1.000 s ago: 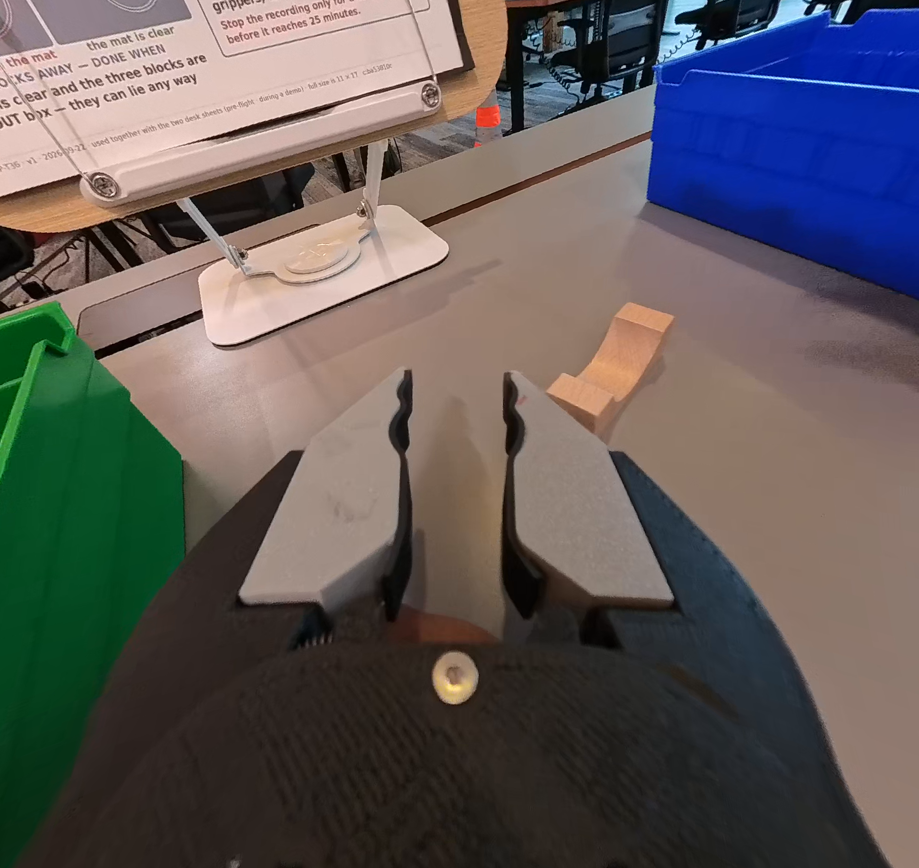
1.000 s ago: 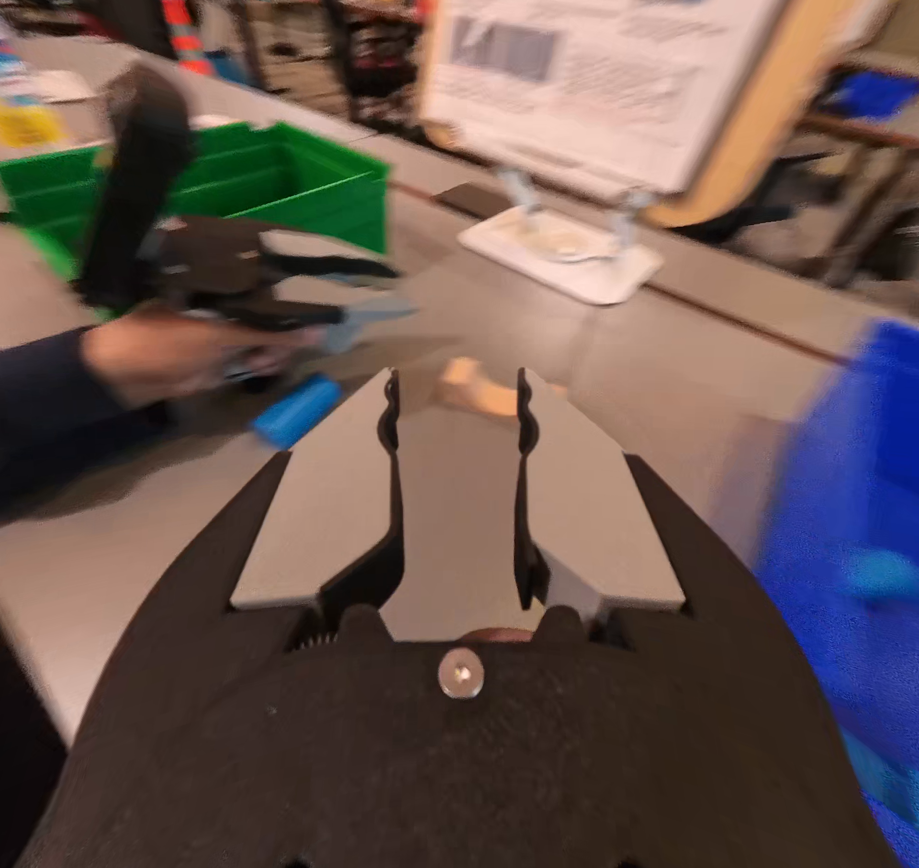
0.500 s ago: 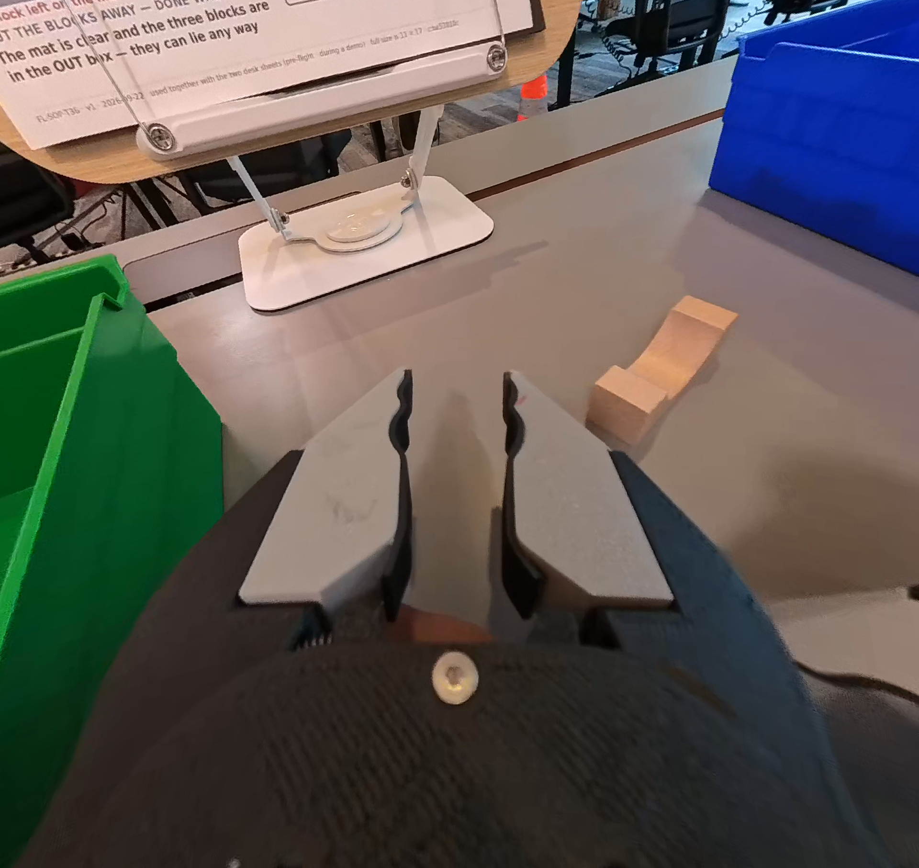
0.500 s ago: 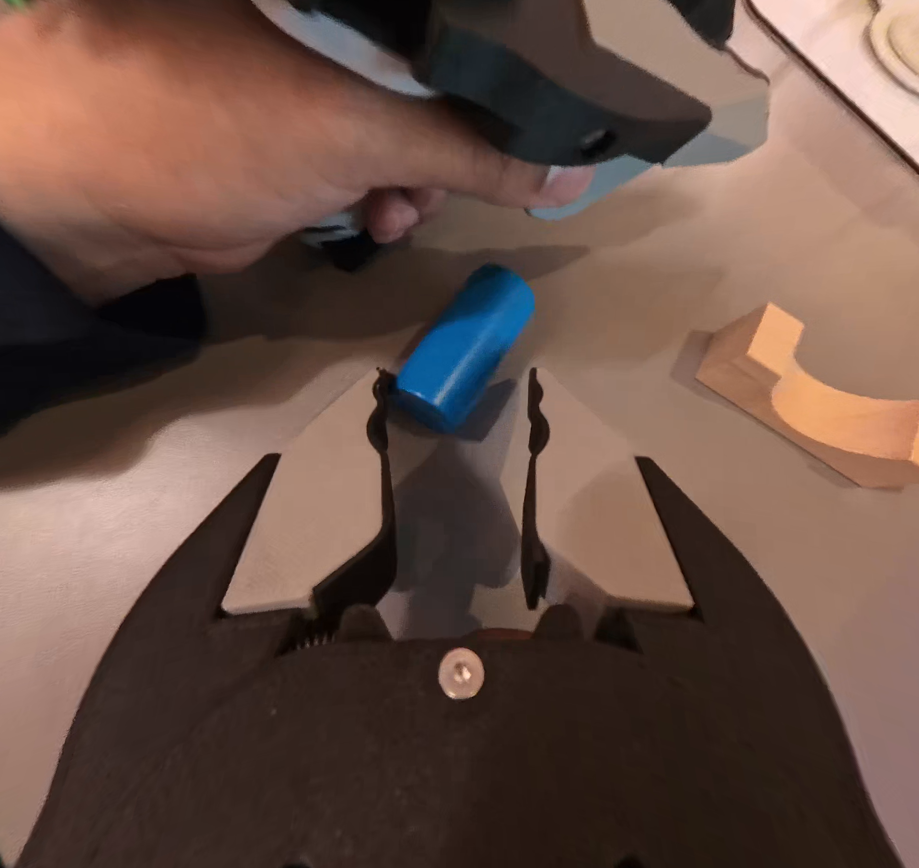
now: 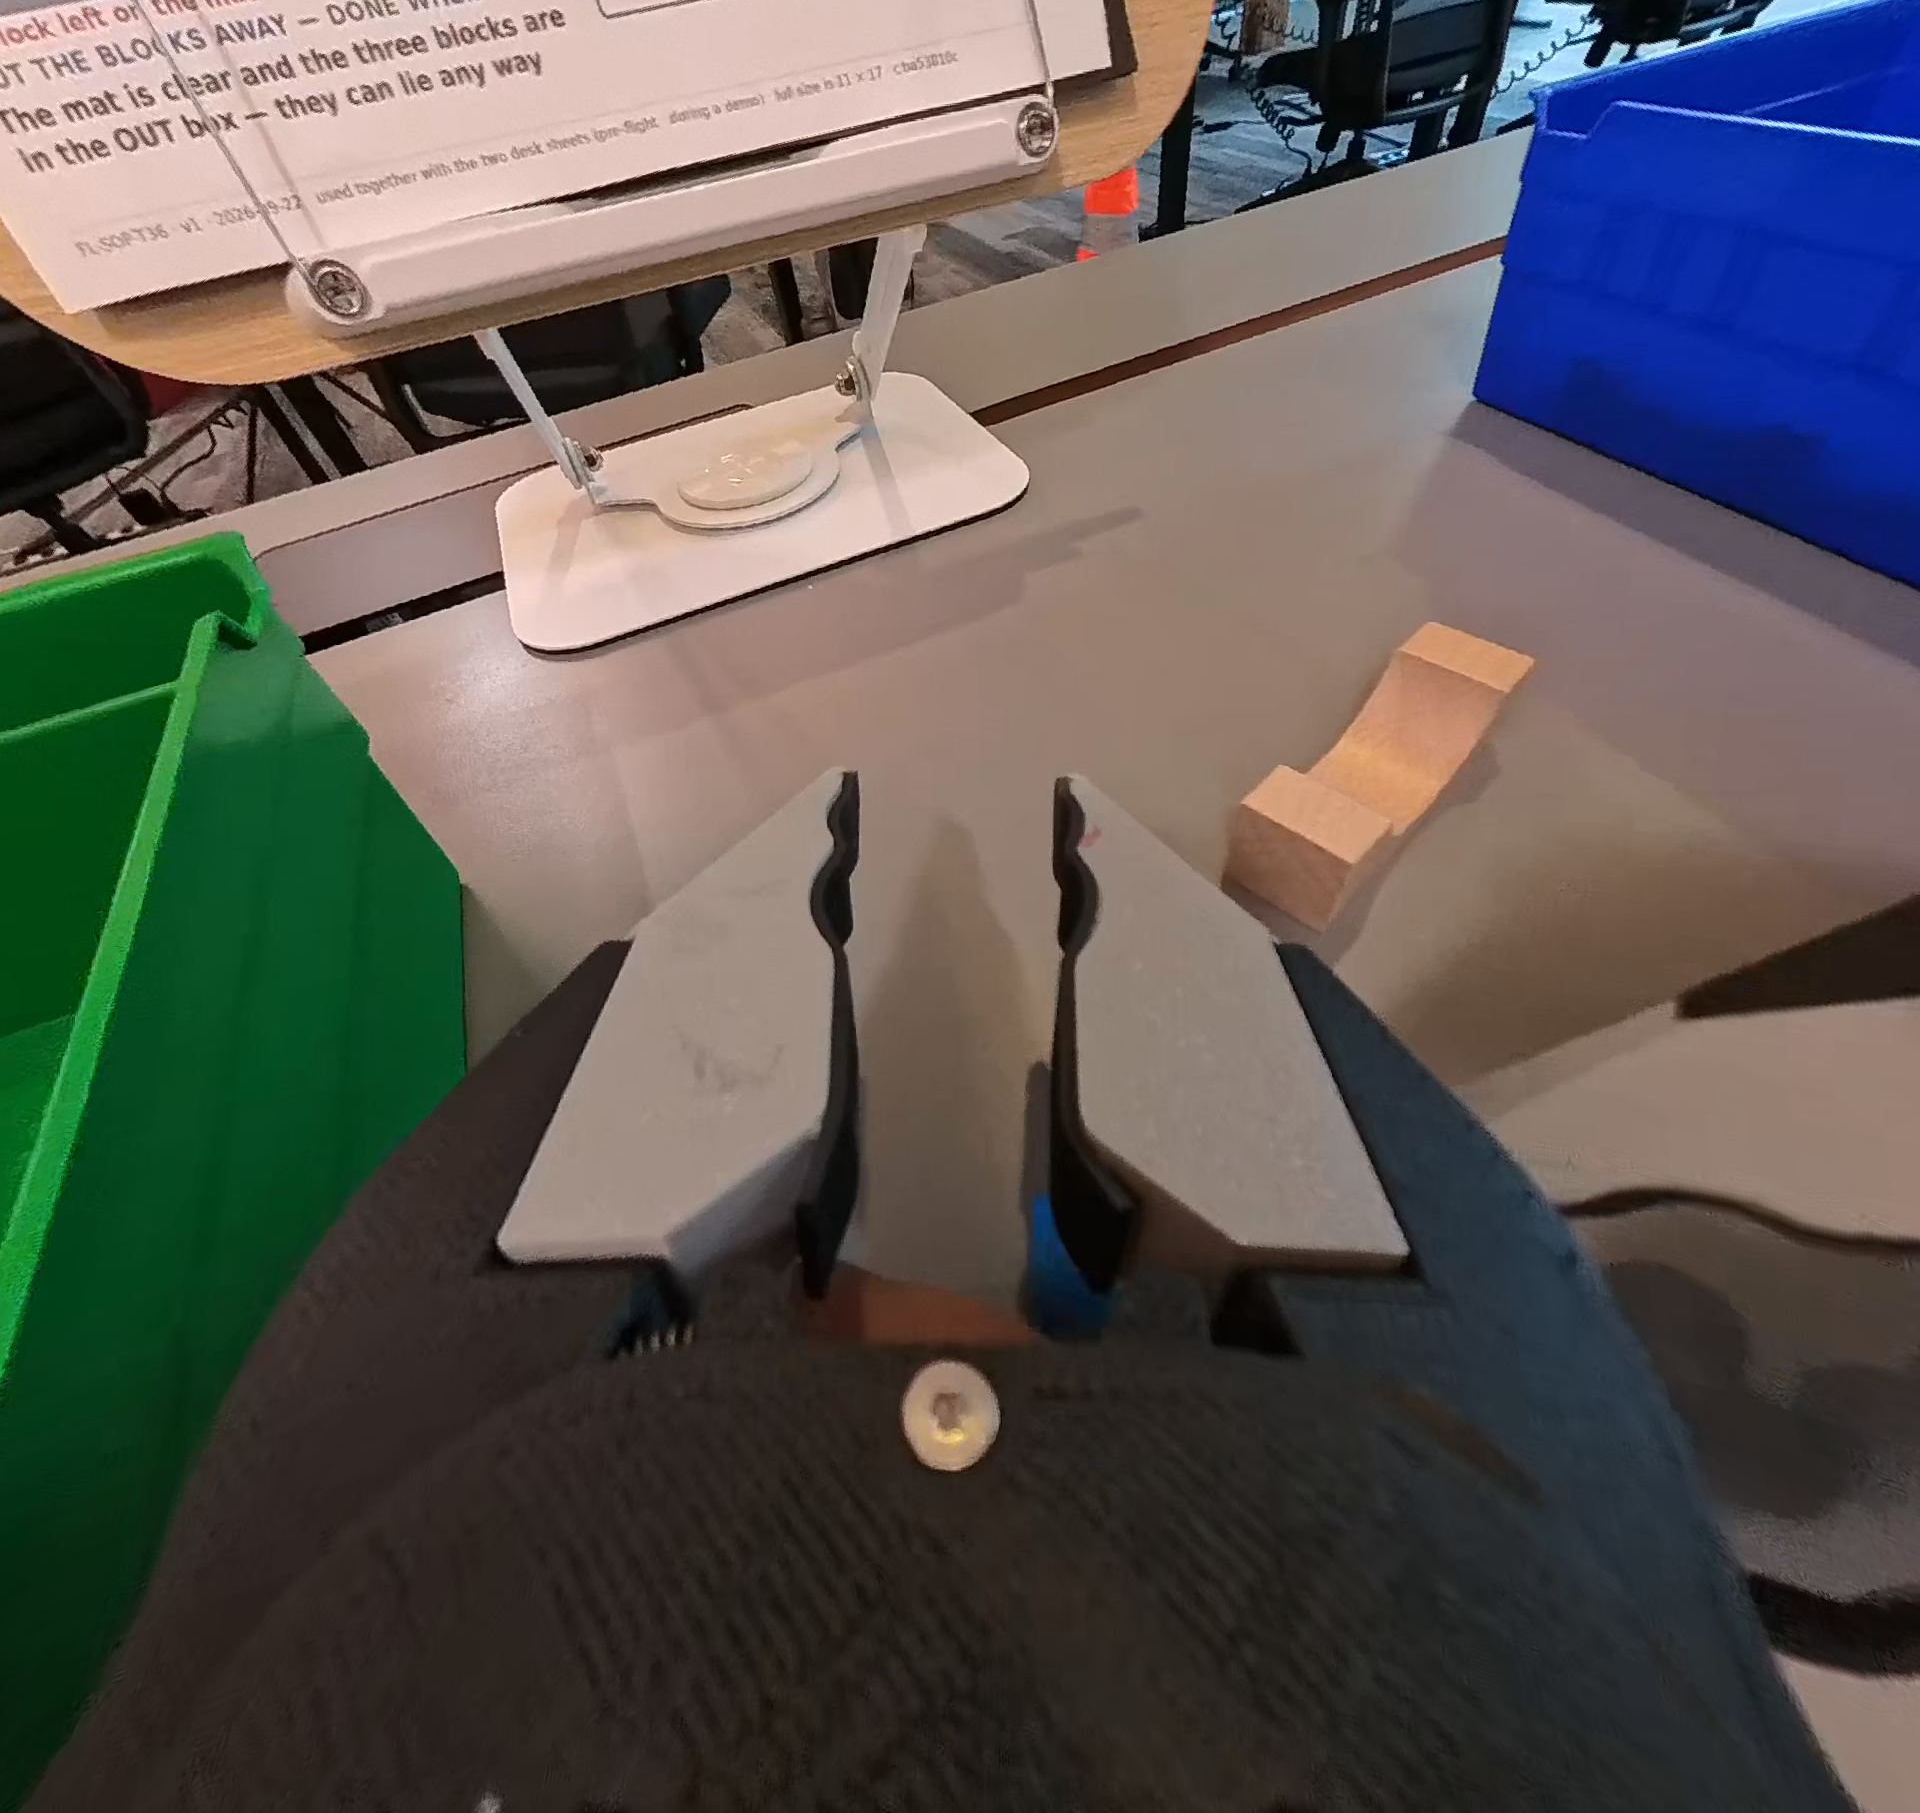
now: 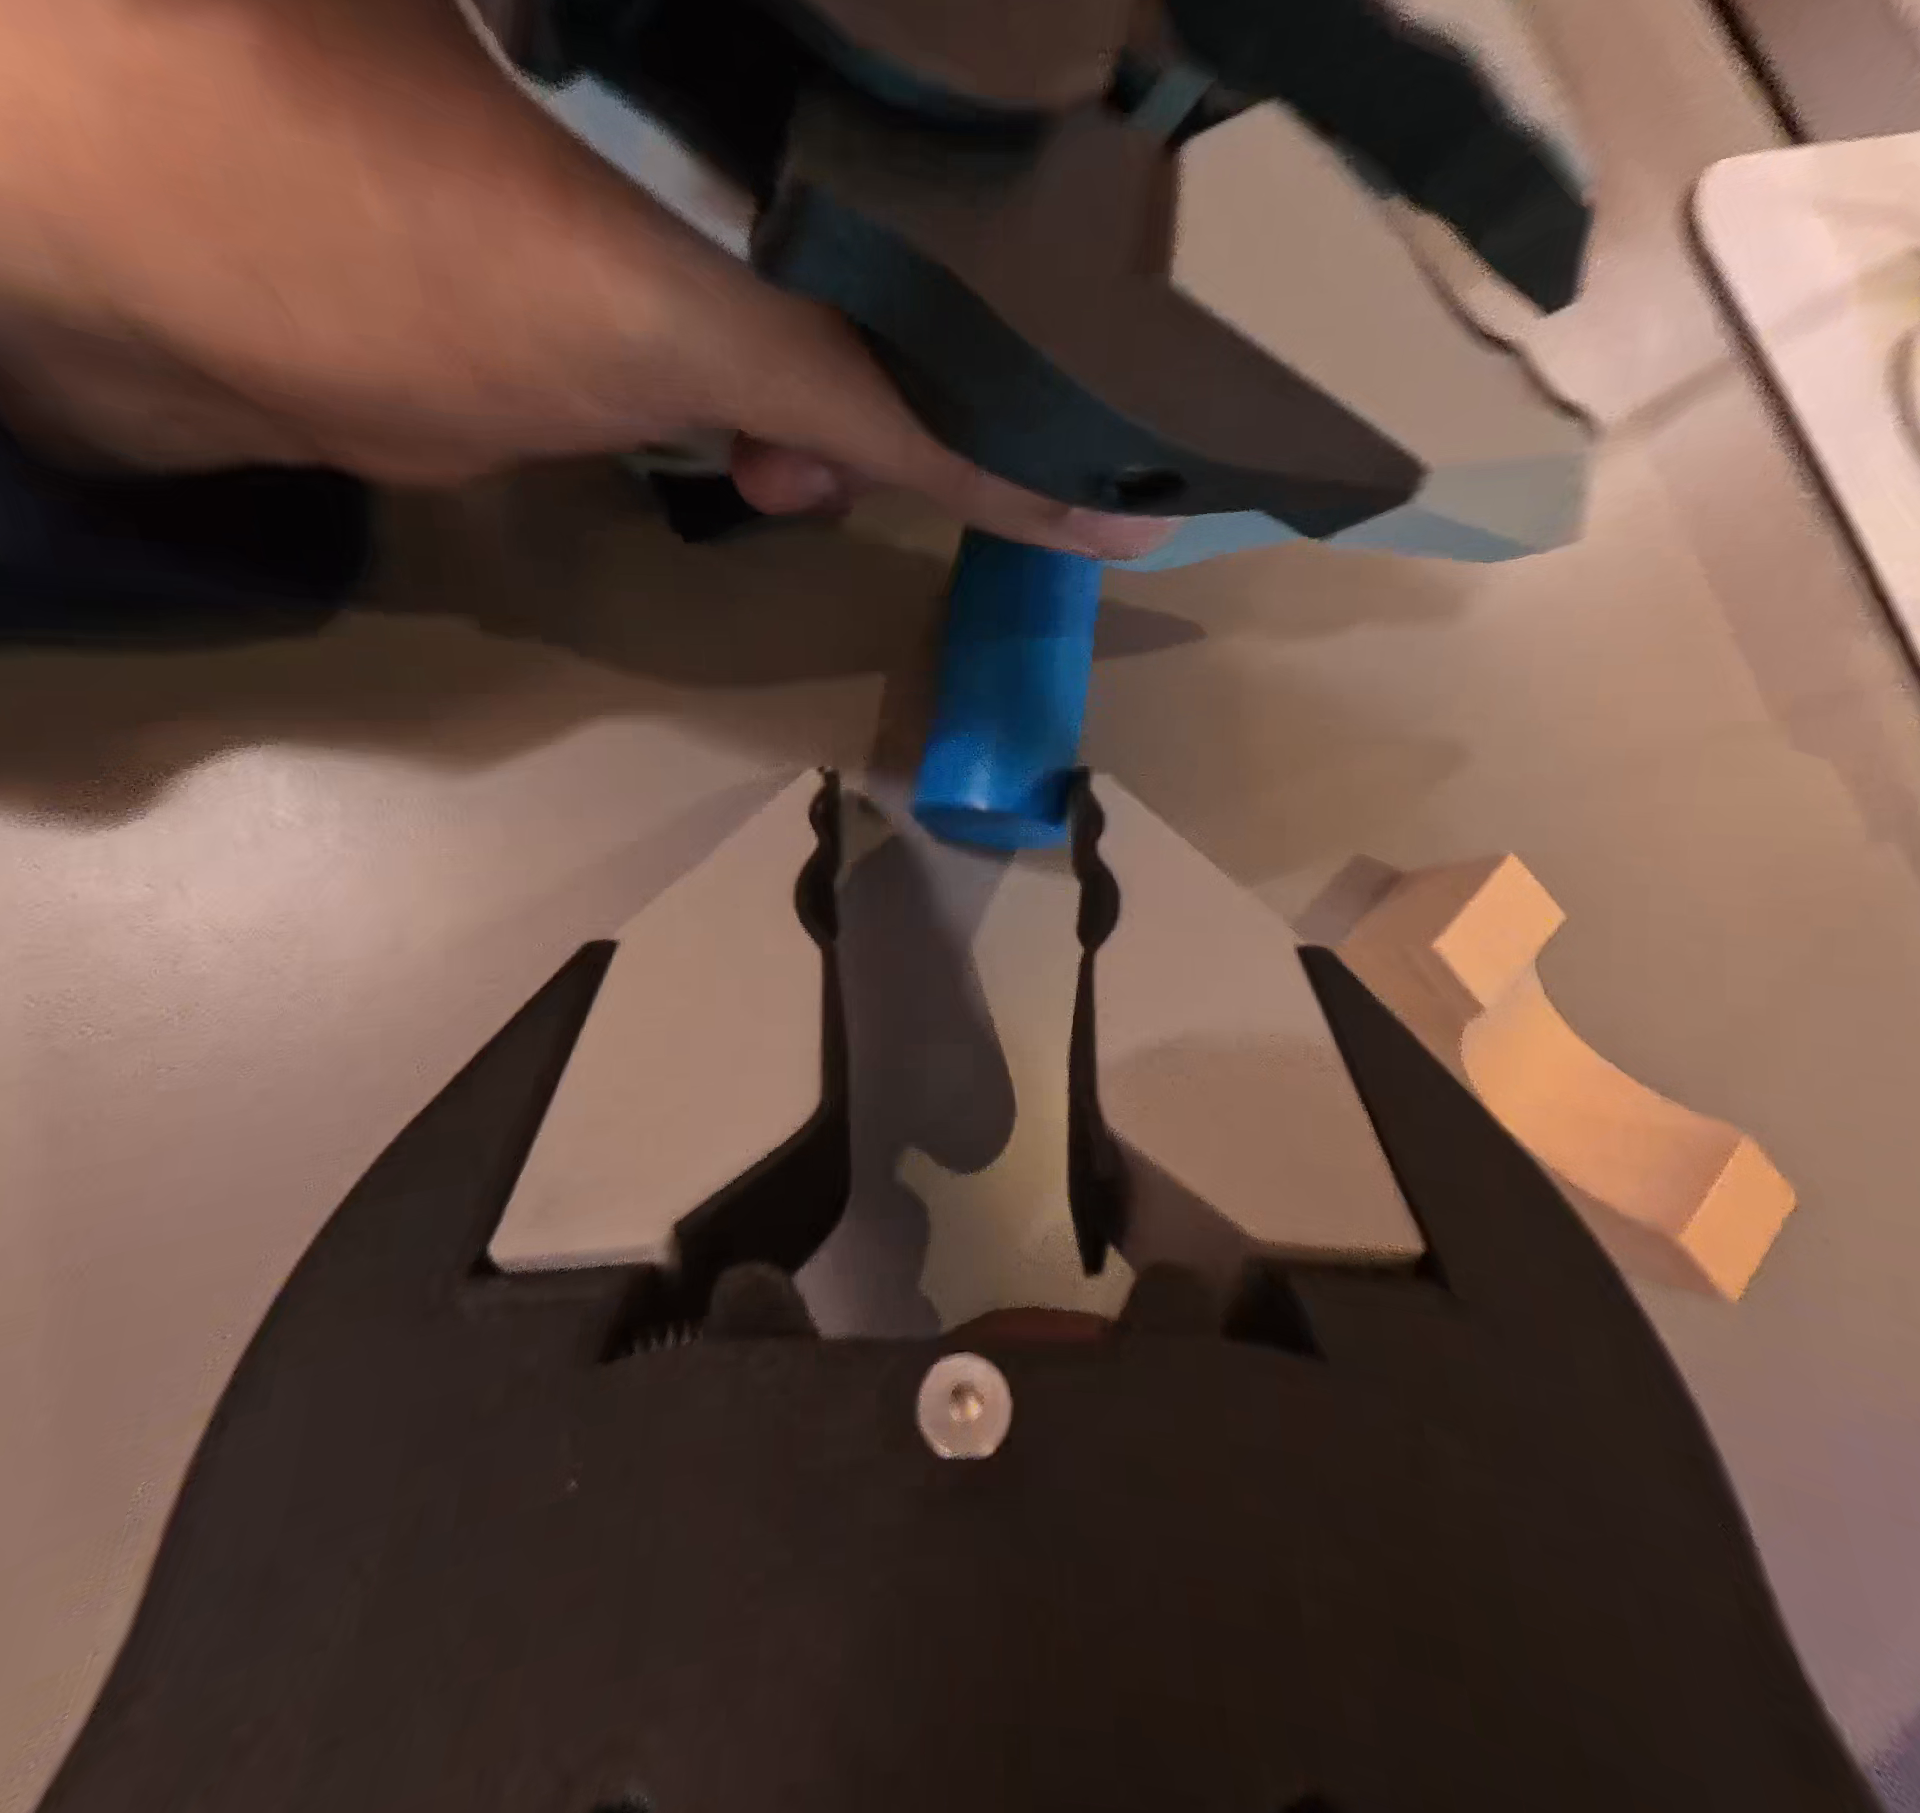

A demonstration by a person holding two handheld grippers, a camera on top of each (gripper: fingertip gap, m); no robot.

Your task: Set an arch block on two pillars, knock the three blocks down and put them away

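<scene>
One blue cylinder block (image 6: 1013, 693) and one wooden arch block (image 5: 1377, 771) lie on the table (image 5: 1143, 641), near each other. One green bin (image 5: 156, 880) sits left, one blue bin (image 5: 1714, 309) right. The left hand-held gripper (image 5: 954, 807) hangs parted and bare above the cylinder, partly covering it. The right hand-held gripper (image 6: 951, 797) is parted, its right tip at the cylinder's end, not clamped.

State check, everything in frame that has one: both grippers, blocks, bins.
Left gripper: open, nothing between its fingers.
Right gripper: open, low over the table, blue cylinder's end at its fingertips, not clamped.
Blue cylinder: lying on its side on the table.
Arch block: lying on the table, not on pillars.
Green bin: upright; contents hidden.
Blue bin: upright; contents hidden.
</scene>
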